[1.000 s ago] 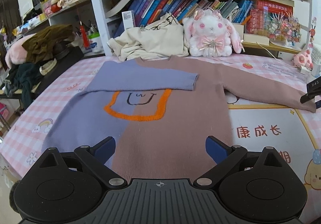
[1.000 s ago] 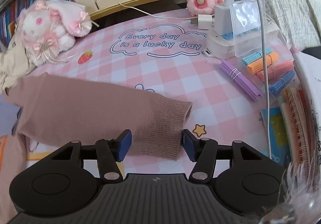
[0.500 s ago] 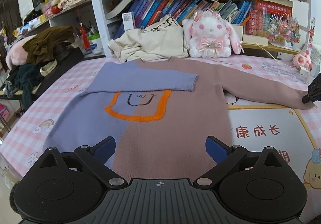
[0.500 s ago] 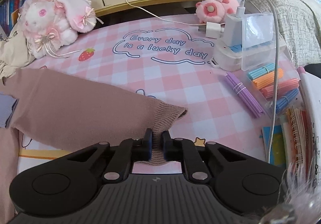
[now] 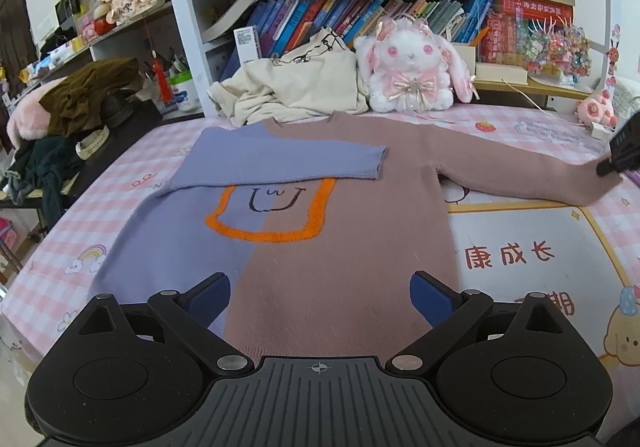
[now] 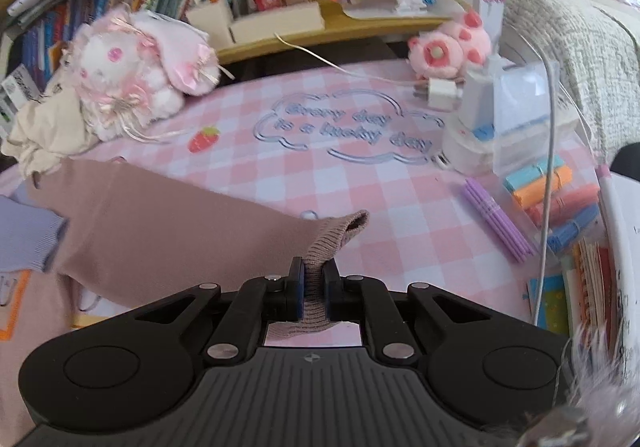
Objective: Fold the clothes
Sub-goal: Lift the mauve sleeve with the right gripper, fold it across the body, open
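A lilac and dusty-pink sweater [image 5: 320, 231] with an orange outlined face lies flat on the pink checked table [image 5: 132, 163]. Its lilac sleeve [image 5: 288, 161] is folded across the chest. The pink sleeve [image 5: 520, 171] stretches out to the right. My right gripper [image 6: 314, 285] is shut on that sleeve's ribbed cuff [image 6: 336, 235], lifting it a little off the table. In the left wrist view the right gripper [image 5: 618, 163] shows at the far right edge, at the sleeve's end. My left gripper [image 5: 320, 295] hovers open above the sweater's hem, holding nothing.
A white plush rabbit [image 5: 412, 79] and a cream garment [image 5: 296, 95] sit at the table's back by the bookshelf. A charger block [image 6: 492, 103], cable, bundles of coloured sticks [image 6: 552, 199] and notebooks [image 6: 588, 287] crowd the right side. Dark clothes [image 5: 60, 135] pile at left.
My right gripper went from open around the cuff to shut on it, then raised the cuff off the table. The left gripper stayed open over the hem.
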`<state>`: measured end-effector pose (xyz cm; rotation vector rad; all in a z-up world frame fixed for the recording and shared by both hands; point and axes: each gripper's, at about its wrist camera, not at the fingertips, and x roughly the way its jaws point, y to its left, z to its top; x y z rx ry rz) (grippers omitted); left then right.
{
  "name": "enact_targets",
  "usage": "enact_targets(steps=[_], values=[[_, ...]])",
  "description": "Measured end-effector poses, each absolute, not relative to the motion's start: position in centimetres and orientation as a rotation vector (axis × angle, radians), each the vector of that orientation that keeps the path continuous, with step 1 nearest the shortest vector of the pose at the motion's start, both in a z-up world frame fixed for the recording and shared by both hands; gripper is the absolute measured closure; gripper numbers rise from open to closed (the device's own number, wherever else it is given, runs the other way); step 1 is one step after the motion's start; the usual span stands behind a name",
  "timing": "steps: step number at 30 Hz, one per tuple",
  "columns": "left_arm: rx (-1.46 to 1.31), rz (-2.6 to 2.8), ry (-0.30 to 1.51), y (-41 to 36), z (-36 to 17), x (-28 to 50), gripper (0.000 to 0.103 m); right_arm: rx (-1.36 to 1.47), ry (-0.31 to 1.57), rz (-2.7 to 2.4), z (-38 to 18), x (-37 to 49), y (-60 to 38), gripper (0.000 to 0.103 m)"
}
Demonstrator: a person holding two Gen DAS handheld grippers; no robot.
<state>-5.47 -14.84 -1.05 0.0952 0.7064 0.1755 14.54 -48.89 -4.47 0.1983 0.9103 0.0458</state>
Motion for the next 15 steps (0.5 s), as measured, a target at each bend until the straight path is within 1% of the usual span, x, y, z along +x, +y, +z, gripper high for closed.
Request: enact_targets(steps=[8, 15], values=[[0.084, 0.141, 0.705, -13.3, -1.6, -5.0, 0.005, 0.196, 0.848, 0.078, -1.6, 14.3, -47.4, 0.094], [0.117, 0.059, 0.685, -10.3, -1.8, -5.3, 0.005, 0.173, 0.764, 0.104, 1.7, 13.8, -43.4, 0.094]])
